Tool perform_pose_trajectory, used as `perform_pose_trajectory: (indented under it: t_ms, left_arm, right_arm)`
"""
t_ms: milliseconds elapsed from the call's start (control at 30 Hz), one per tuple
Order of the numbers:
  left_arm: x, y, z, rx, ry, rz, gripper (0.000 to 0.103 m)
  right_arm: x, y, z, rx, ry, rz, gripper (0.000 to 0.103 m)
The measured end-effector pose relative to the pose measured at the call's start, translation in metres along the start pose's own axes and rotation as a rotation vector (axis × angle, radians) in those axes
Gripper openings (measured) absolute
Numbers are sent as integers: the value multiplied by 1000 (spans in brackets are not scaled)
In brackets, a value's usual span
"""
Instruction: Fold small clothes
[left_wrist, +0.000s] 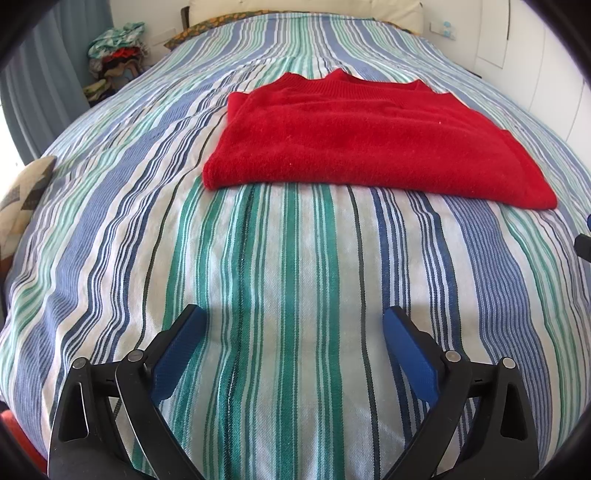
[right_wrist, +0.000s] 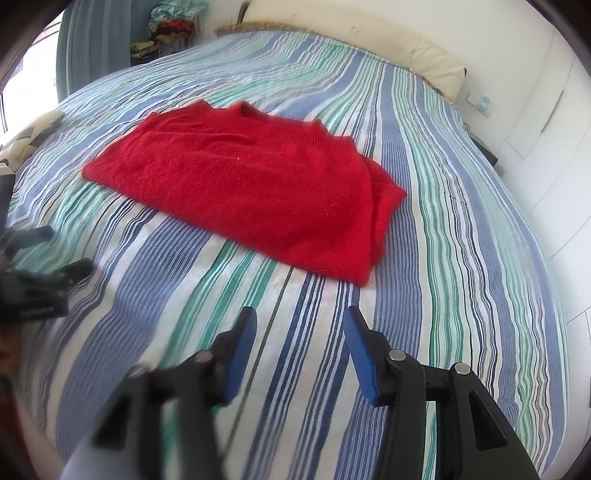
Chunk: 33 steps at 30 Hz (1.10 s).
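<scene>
A red knitted sweater (left_wrist: 362, 140) lies folded flat on the striped bedspread (left_wrist: 280, 258), its ribbed hem toward the far side. It also shows in the right wrist view (right_wrist: 251, 184), folded edge at the right. My left gripper (left_wrist: 295, 321) is open and empty, hovering over the bedspread well short of the sweater's near edge. My right gripper (right_wrist: 301, 321) is open and empty, just short of the sweater's near right corner. The left gripper also shows at the left edge of the right wrist view (right_wrist: 48, 251).
A pile of clothes (left_wrist: 118, 55) stands beyond the bed's far left corner. A patterned cushion (left_wrist: 22, 195) lies at the left edge. A cream pillow (right_wrist: 406, 48) lies at the head. White cupboards (right_wrist: 554, 147) stand at the right.
</scene>
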<state>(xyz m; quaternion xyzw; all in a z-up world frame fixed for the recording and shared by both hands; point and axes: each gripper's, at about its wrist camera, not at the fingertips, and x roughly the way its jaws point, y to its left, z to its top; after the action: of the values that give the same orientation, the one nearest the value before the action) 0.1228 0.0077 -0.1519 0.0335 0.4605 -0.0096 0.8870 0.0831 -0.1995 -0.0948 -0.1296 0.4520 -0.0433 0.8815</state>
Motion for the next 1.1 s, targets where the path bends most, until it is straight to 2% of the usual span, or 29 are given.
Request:
perform_pose_trajectory:
  t_ms: [733, 800, 867, 1000, 1100]
  left_arm:
    - [2, 0, -2, 3, -2, 6, 100]
    - [3, 0, -3, 3, -9, 10, 100]
    - [3, -1, -4, 1, -19, 14, 100]
    - [1, -4, -8, 4, -38, 17, 101]
    - [0, -4, -10, 5, -44, 16, 101]
  right_arm:
    - [7, 0, 0, 7, 20, 11, 49]
    - [11, -7, 7, 47, 27, 77, 49]
    - [16, -20, 21, 126, 30, 198, 49]
    - [34, -49, 67, 391, 46, 562, 49]
    - [58, -47, 108, 522, 89, 797, 49]
